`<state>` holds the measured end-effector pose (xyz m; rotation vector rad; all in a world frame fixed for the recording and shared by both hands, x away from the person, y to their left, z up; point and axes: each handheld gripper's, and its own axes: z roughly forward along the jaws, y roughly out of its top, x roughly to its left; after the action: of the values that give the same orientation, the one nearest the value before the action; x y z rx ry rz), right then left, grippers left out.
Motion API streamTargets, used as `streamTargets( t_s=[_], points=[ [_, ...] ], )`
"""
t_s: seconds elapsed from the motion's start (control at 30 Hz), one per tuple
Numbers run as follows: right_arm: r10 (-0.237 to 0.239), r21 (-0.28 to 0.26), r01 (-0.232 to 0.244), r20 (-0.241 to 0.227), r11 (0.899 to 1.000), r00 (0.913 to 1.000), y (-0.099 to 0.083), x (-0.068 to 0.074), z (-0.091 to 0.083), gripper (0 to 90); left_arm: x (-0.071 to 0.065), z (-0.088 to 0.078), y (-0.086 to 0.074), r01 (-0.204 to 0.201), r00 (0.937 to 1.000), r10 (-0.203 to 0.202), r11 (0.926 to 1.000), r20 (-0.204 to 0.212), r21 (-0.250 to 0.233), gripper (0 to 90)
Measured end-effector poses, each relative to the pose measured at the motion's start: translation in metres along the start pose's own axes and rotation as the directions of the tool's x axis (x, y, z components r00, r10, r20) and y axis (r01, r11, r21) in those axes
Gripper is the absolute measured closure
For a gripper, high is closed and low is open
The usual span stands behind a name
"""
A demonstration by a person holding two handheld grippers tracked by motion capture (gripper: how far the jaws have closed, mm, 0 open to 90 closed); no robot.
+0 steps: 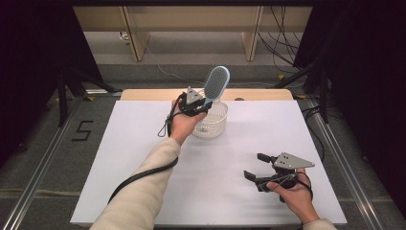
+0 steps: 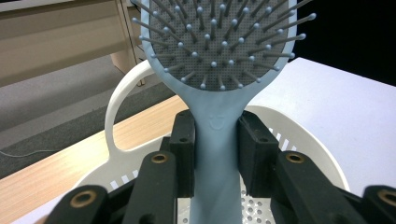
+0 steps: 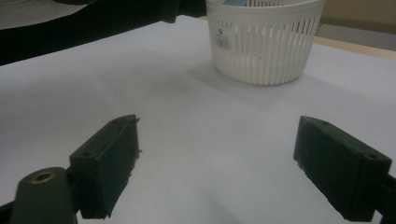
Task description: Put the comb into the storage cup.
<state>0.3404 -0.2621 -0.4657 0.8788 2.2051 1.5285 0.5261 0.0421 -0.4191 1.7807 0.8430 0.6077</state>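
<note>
The left gripper pinched the hairbrush handle above the basket; the tall brush might tip the light basket. The right gripper fingers were spread.

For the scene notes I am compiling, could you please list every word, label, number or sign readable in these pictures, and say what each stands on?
"5": dark figure on the grey floor left of the white table, in the high view.
Small dark-printed sticker on the wall of the white slotted plastic basket: too small to read.
Faint embossed mark on the neck of the light blue plastic hairbrush: unreadable.
</note>
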Motion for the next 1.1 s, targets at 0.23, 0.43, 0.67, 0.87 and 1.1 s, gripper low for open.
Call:
streamTargets(
  t_s=[0.23,0.43,0.67,0.87,1.1],
  points=[
    [-0.001,0.001,0.001,0.001,1.000,1.0000,0.000,0.000,0.000,15.1,0.000,0.002,-0.002,0.007,1.0000,-0.007,0.9997,-0.002,0.023,69.1],
    [0.001,0.000,-0.001,0.001,1.000,1.0000,0.000,0.000,0.000,15.1,0.001,0.002,-0.006,0.017,0.9998,-0.018,0.9984,0.001,0.053,67.5],
    [0.001,0.001,-0.001,0.001,1.000,1.0000,0.000,0.000,0.000,15.1,0.002,-0.001,-0.008,0.064,0.9979,-0.062,0.9893,-0.019,0.131,53.3],
    [0.001,0.002,-0.001,-0.001,1.000,1.0000,0.000,0.000,0.000,15.1,0.003,-0.009,-0.007,0.069,0.9972,-0.065,0.9912,-0.037,0.112,42.5],
    [0.000,0.002,0.000,0.001,1.000,1.0000,0.000,0.000,0.001,15.1,0.006,-0.023,0.003,0.079,0.9945,-0.072,0.9919,-0.076,0.099,33.0]
  ],
)
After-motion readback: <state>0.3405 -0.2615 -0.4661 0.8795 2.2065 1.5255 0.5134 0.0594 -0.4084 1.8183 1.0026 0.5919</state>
